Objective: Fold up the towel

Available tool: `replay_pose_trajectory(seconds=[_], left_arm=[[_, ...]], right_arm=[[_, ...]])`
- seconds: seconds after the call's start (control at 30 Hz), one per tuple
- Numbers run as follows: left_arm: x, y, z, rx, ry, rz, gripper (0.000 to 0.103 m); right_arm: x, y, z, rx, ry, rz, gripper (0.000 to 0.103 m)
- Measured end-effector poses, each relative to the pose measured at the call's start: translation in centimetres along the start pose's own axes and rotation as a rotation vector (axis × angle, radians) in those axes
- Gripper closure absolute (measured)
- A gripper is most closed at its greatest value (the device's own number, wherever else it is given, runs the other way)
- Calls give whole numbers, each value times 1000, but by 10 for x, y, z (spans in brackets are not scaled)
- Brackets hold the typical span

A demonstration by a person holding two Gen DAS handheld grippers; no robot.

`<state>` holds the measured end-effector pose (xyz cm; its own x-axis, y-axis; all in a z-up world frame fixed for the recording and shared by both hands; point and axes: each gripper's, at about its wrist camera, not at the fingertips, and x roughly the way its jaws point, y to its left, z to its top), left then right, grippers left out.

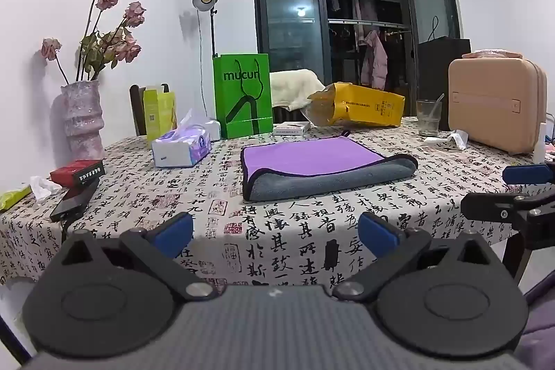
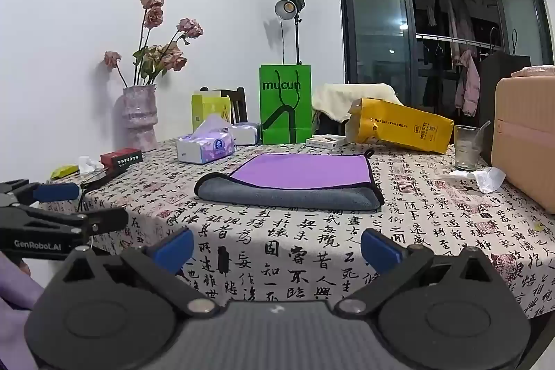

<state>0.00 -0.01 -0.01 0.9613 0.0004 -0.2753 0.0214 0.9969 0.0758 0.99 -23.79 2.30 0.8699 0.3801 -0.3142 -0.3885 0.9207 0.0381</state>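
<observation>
A towel (image 1: pixel 312 162), purple on top and grey underneath with a dark border, lies folded in the middle of the table; it also shows in the right wrist view (image 2: pixel 295 177). The fold runs along its near edge. My left gripper (image 1: pixel 275 233) is open and empty, held back over the table's near edge, well short of the towel. My right gripper (image 2: pixel 276 247) is open and empty, also at the near edge. Each gripper shows in the other's view: the right one at the right side (image 1: pixel 520 193), the left one at the left side (image 2: pixel 62 207).
The table (image 1: pixel 312 231) has a calligraphy-print cloth. Behind the towel stand a green bag (image 1: pixel 242 96), a yellow bag (image 1: pixel 360 106), a glass (image 1: pixel 428 118) and a tan case (image 1: pixel 496 106). At the left are a tissue box (image 1: pixel 182 148), a vase of roses (image 1: pixel 83 120), a red box (image 1: pixel 77 172).
</observation>
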Motion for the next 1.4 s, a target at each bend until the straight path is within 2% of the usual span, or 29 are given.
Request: replay_pose_trajectory(seconds=[1.4], left_arm=[[0,0,0,3,-3,3,0]], right_arm=[[2,-1,-2,5,11,6,0]])
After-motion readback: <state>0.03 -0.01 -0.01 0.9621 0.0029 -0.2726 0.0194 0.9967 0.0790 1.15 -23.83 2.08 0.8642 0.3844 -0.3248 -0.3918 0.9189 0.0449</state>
